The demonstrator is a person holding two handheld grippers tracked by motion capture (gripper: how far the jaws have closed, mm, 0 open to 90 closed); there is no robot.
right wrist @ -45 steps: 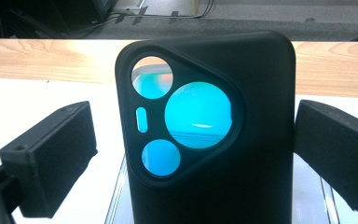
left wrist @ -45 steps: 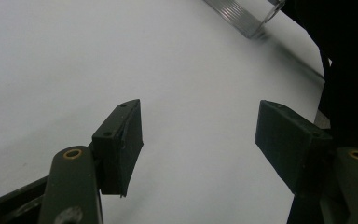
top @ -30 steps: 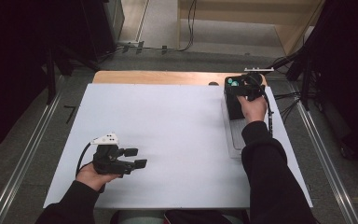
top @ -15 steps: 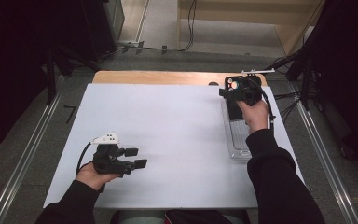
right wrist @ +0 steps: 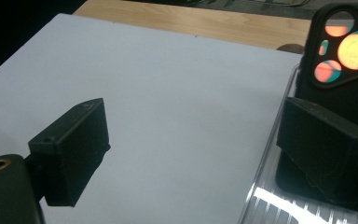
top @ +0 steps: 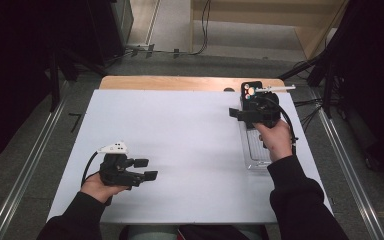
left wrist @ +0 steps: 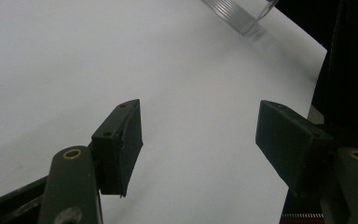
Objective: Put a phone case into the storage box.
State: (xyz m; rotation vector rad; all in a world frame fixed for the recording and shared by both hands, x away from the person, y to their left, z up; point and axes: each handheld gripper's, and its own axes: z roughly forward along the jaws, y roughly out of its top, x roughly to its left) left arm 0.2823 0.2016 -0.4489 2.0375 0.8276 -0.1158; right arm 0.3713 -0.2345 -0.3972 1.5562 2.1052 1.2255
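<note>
My right gripper point(top: 250, 106) hangs over the far end of a clear plastic tray point(top: 257, 150) at the table's right. Its jaws have just been closing a little, and nothing is between them; they still stand wide apart. A black phone-like object point(top: 252, 90) with round orange and teal lenses stands at the tray's far end. In the right gripper view that object point(right wrist: 345, 51) rises just behind the right jaw of the right gripper point(right wrist: 191, 140). My left gripper point(top: 147, 169) rests low at the front left, open and empty. The left gripper point(left wrist: 200, 140) faces bare white tabletop.
A white sheet point(top: 180, 140) covers the table, with a strip of wood point(top: 180, 82) showing along the far edge. The tray's corner point(left wrist: 233, 11) appears far off in the left gripper view. Cables and dark stands surround the table on the floor.
The right hand has drawn back from the tray's far end toward the person and risen slightly. The left hand has not moved.
</note>
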